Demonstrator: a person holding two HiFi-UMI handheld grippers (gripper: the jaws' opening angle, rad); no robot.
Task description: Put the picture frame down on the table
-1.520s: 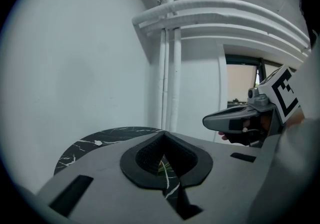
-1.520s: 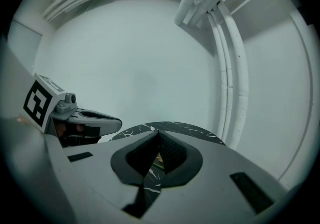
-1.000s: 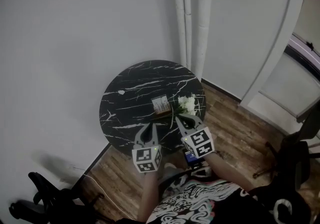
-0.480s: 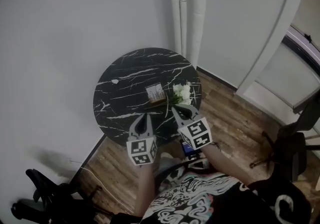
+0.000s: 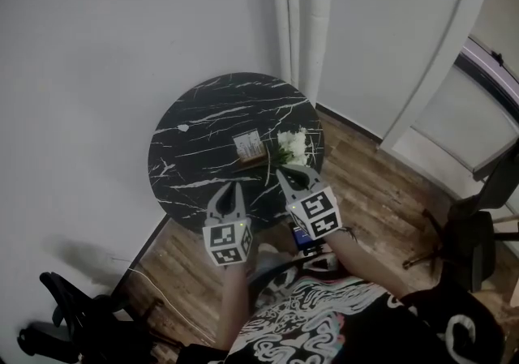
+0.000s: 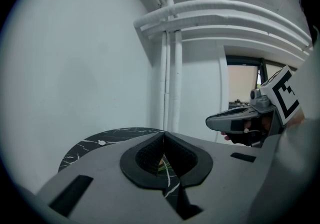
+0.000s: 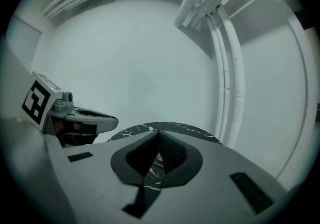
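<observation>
- White walls meet in a corner behind a round black table top with white marble veining [image 5: 186, 152]; white pipes [image 5: 296, 22] run up that corner; brown wood flooring [image 5: 365, 192] lies to the right.
- Left gripper [image 5: 230, 188] hangs over the table's near edge; in the left gripper view its tongs [image 6: 163, 134] are pressed together with nothing between them.
- Small rectangular picture frame with a pale face and brown border [image 5: 249, 145] rests on the table, right of centre, well apart from both grippers.
- Bunch of white flowers with green stems [image 5: 292, 145] lies just beside the frame, on its right.
- Right gripper [image 5: 284, 174] reaches over the near edge close to the flowers; in the right gripper view its tongs [image 7: 159, 132] are also closed tip to tip and empty.
- Judgement: the frame on the table with both tongs empty fits either a frame waiting to be handled or one already set down and let go; in either case, care means keeping the closed tips off the flowers and off the light frame, which would probably slide or tip at a nudge.
- Hard to make out: whether the frame stands, leans or lies flat; what its face shows; in both gripper views only a sliver of colour peeps through behind the jaws.
</observation>
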